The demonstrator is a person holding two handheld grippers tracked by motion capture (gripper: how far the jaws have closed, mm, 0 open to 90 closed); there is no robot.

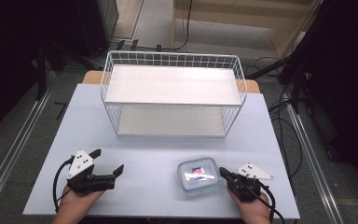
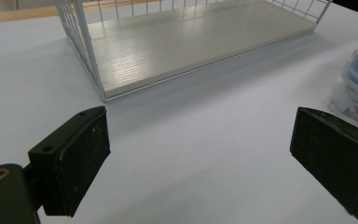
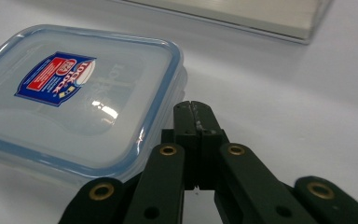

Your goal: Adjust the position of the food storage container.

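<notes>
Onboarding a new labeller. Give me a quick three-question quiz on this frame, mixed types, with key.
1. True or false: the right gripper is closed.
2. The left gripper holds: A) container B) rack C) nothing
3. What sits between the right gripper and the wire rack?

Key: 1 true, its jaws meet with nothing between them. 2 C, its jaws stand wide apart. 3 the lidded plastic container, on the table.

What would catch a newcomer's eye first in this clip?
The white wire rack with two pale shelves stands at the table's far middle. Near the front edge a clear lidded container with a blue seal lies beside the shut right gripper, while the left gripper rests open.
</notes>
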